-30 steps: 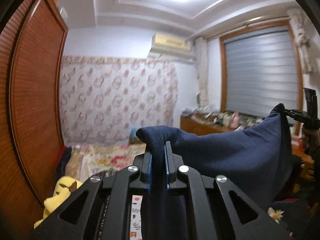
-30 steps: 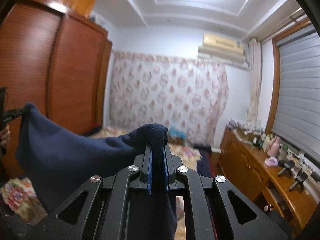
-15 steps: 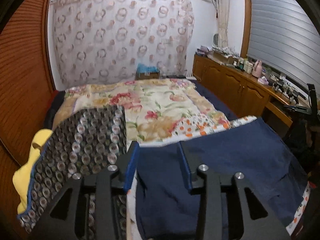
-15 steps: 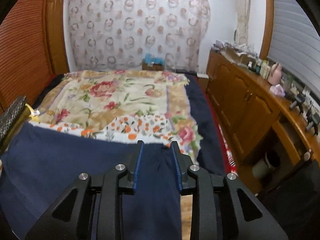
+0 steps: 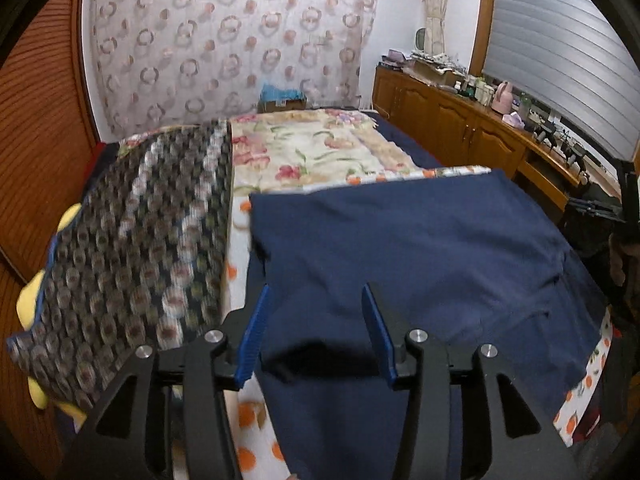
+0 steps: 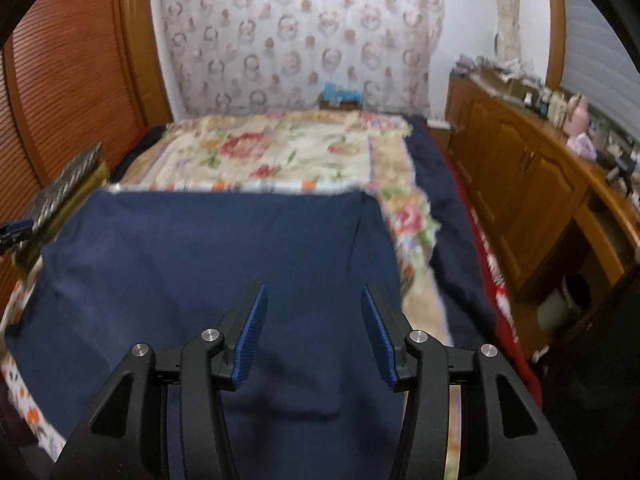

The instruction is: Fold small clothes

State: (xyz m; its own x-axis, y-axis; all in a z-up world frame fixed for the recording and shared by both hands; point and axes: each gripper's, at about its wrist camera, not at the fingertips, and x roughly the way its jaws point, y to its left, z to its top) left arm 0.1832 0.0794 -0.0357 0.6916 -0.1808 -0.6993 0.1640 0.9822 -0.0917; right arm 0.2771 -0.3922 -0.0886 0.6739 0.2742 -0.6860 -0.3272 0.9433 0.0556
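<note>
Since the navy garment lies spread flat on the bed, we judge the fold goes best if we pinch both near corners evenly and carry them over together. It looks plain, soft, lightly creased. Our left gripper and right gripper hover above its near edge, jaws wide, holding nothing. A patterned cloth lies beside it.

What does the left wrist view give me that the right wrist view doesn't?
Only the left wrist view shows the dark patterned cloth spread out, a yellow item under it, and the left tool, open. Only the right wrist view shows the bed's right side with the red edge, and the right tool, open. Both show the navy garment flat on the floral bedspread.
</note>
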